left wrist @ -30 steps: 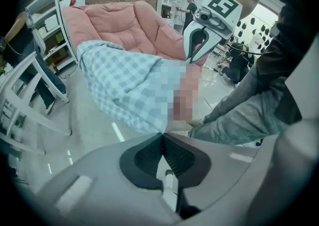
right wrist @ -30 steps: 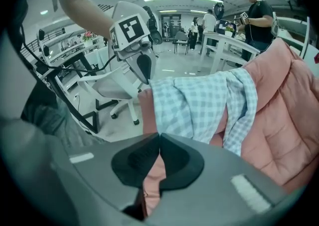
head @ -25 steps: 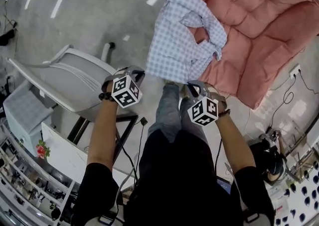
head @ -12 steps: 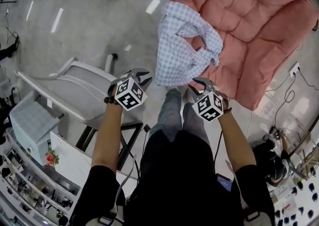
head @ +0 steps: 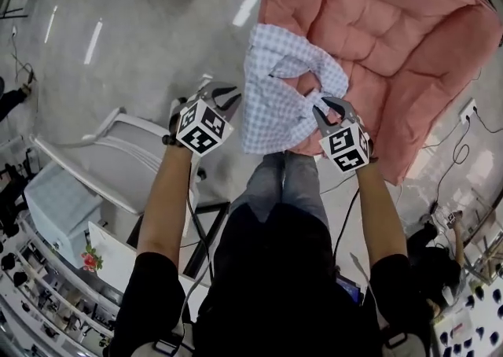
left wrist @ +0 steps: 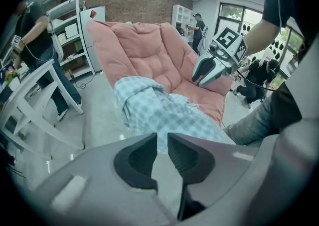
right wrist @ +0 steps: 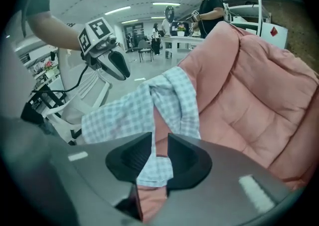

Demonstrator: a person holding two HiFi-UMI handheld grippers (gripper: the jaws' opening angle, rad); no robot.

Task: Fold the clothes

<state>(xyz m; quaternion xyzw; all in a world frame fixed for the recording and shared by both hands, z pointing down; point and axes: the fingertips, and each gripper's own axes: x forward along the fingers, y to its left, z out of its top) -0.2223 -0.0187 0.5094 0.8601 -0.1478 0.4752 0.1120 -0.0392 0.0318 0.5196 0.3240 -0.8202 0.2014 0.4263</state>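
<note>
- Glossy grey floor of a large workroom, with a brick wall at the far end in the left gripper view.
- Pink padded chair fills the upper right of the head view, with quilted cushions.
- Checked shirt, pale blue and white, lies rumpled over the near edge of the pink padded chair. Its left part hangs off the cushion toward the floor, and one sleeve loops across the padding.
- Left gripper is just beside the shirt's left edge. Its jaws stand a narrow slit apart and have just been closing a little. Nothing sits between them, and the checked cloth shows only beyond the gap.
- Right gripper is over the shirt's lower right part, where the cloth meets the cushion. Its jaws are also a narrow gap apart and have just been closing slightly. Checked cloth and pink padding show through the gap, but the pads are not pressing on anything. I cannot tell whether the hem lies between the pads or just past them.
- White chair stands on the floor to the left, apart from the shirt.
- Legs in grey jeans are between the two forearms, right below the shirt's hem.
</note>
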